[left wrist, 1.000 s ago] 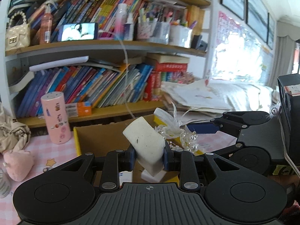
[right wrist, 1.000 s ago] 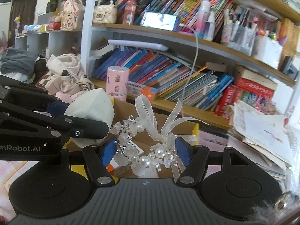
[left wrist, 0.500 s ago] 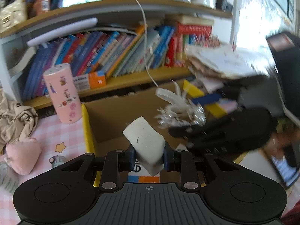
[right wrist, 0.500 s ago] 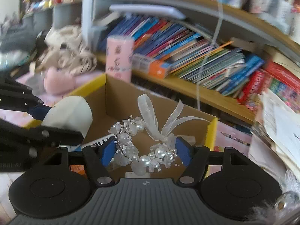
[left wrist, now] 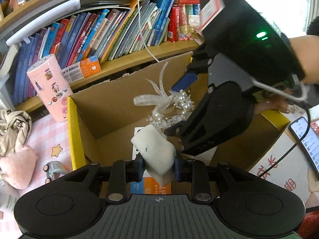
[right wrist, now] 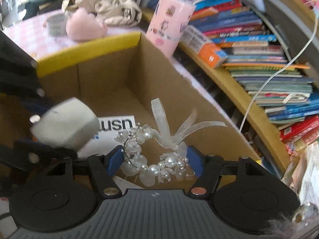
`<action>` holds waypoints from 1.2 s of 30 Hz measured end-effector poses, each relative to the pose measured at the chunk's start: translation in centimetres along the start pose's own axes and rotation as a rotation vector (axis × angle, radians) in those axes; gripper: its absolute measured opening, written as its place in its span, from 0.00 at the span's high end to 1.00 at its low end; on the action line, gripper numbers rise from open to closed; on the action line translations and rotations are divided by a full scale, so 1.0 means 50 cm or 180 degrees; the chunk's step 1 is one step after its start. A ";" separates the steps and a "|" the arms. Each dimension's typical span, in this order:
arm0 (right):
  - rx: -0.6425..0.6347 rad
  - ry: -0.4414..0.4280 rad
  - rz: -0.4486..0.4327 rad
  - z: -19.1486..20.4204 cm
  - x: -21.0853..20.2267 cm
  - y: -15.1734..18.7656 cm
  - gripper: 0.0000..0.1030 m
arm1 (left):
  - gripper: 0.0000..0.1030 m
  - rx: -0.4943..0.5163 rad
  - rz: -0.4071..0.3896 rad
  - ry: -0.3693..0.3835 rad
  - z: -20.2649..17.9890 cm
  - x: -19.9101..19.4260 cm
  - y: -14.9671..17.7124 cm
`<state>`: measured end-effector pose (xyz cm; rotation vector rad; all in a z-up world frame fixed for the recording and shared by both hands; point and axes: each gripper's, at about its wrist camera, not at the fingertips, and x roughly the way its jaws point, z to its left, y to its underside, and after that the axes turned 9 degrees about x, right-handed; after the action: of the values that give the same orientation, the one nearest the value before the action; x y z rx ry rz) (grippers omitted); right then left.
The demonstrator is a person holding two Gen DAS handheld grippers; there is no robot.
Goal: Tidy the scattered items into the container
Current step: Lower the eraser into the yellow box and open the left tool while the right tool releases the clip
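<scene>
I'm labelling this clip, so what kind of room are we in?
Probably a child's bedroom or study corner at home: packed shelves of colourful books, a pink plush toy on a pink checked tablecloth, and a stickered pink tin.

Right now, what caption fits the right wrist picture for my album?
The right gripper holds a pearl bracelet over the cardboard box.

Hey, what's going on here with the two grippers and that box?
A person is tidying items into a cardboard box with a gripper in each hand. The left gripper is clamped on a white block, held over the open box. The right gripper holds a pearl bracelet with a ribbon over the same box, beside the block. Printed packs already lie inside. A pink canister and a pink plush sit outside on the table.
</scene>
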<state>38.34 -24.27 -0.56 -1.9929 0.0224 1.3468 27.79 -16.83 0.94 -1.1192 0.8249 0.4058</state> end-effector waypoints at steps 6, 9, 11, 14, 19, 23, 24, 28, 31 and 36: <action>0.0074 -0.0130 0.0097 -0.014 0.013 -0.001 0.35 | 0.71 -0.0042 0.0038 -0.0006 0.004 0.004 -0.003; 0.0065 -0.0145 0.0105 -0.012 0.013 -0.002 0.34 | 0.70 -0.0063 0.0061 -0.0029 0.004 0.006 -0.003; 0.0066 -0.0137 0.0103 -0.011 0.013 -0.002 0.33 | 0.69 -0.0078 0.0087 -0.0019 0.006 0.007 -0.005; 0.0090 -0.0147 0.0094 -0.012 0.013 -0.001 0.29 | 0.63 -0.0086 0.0095 -0.0068 0.006 0.004 -0.005; 0.0098 -0.0098 0.0056 -0.012 0.012 0.001 0.18 | 0.37 -0.0070 0.0053 -0.0288 0.009 -0.010 -0.005; 0.0103 -0.0070 0.0008 -0.009 0.005 0.002 0.15 | 0.31 -0.0113 -0.0039 -0.0333 0.014 -0.031 -0.003; 0.0116 -0.0074 -0.0002 -0.009 0.003 0.002 0.15 | 0.30 -0.0120 -0.0068 -0.0347 0.015 -0.036 -0.003; 0.0175 -0.0086 -0.0063 -0.006 -0.015 0.005 0.14 | 0.25 -0.0198 -0.0189 -0.0393 0.019 -0.063 0.001; 0.0197 -0.0074 -0.0116 -0.003 -0.033 0.008 0.14 | 0.23 -0.0288 -0.0279 -0.0423 0.021 -0.085 0.007; 0.0225 -0.0051 -0.0205 0.000 -0.064 0.013 0.14 | 0.22 -0.0407 -0.0376 -0.0496 0.018 -0.115 0.017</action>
<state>36.63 -25.90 1.67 -1.9080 -0.0017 1.3036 23.83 -15.02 4.94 -1.2320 0.5994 0.4457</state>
